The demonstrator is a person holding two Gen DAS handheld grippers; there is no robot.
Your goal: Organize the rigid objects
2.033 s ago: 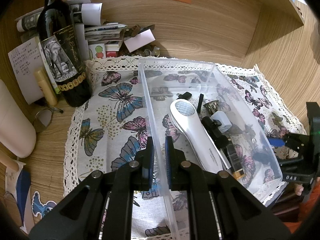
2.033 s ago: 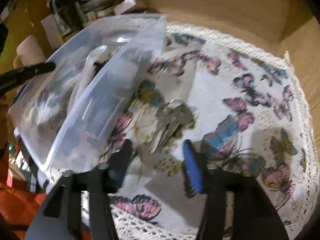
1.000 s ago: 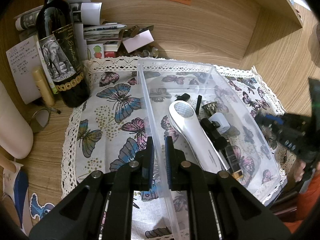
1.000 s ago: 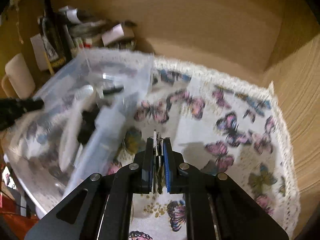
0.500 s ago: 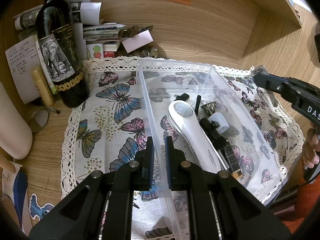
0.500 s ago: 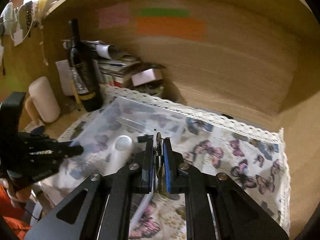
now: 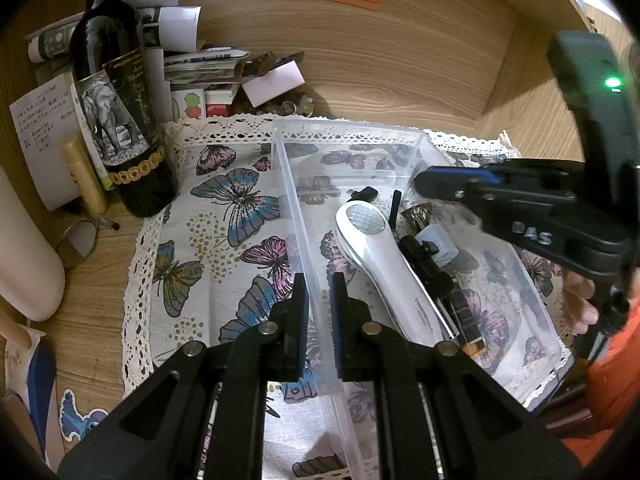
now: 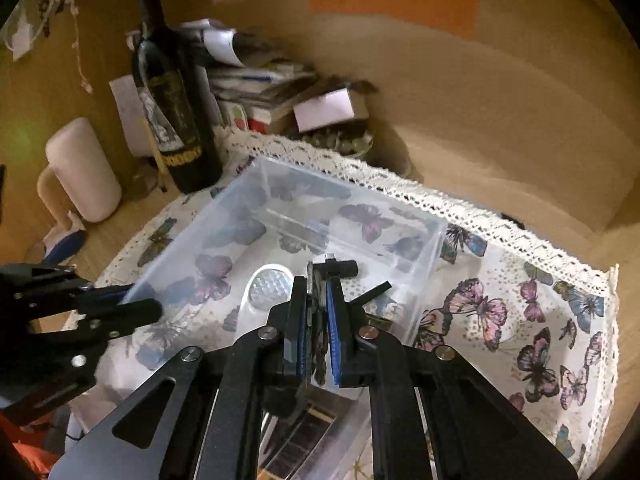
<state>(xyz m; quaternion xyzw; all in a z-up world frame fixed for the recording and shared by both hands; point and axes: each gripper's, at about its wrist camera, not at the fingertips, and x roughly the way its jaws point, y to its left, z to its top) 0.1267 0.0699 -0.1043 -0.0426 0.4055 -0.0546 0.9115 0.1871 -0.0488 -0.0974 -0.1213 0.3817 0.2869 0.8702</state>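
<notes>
A clear plastic bin lies on a butterfly cloth. My left gripper is shut on the bin's left wall. In the bin lie a white handheld device and several small black parts. My right gripper hangs above the bin, shut on a bunch of keys that sits between its blue pads. The lower part of the keys is hidden by the fingers.
A dark wine bottle stands at the cloth's far left corner. Behind it is a stack of papers and small boxes. A white cylinder stands left. Wooden walls close in the back and right. A hand shows at right.
My right gripper, holding the keys, has swung left from over the cloth to above the bin. The left gripper and the bin have stayed put.
</notes>
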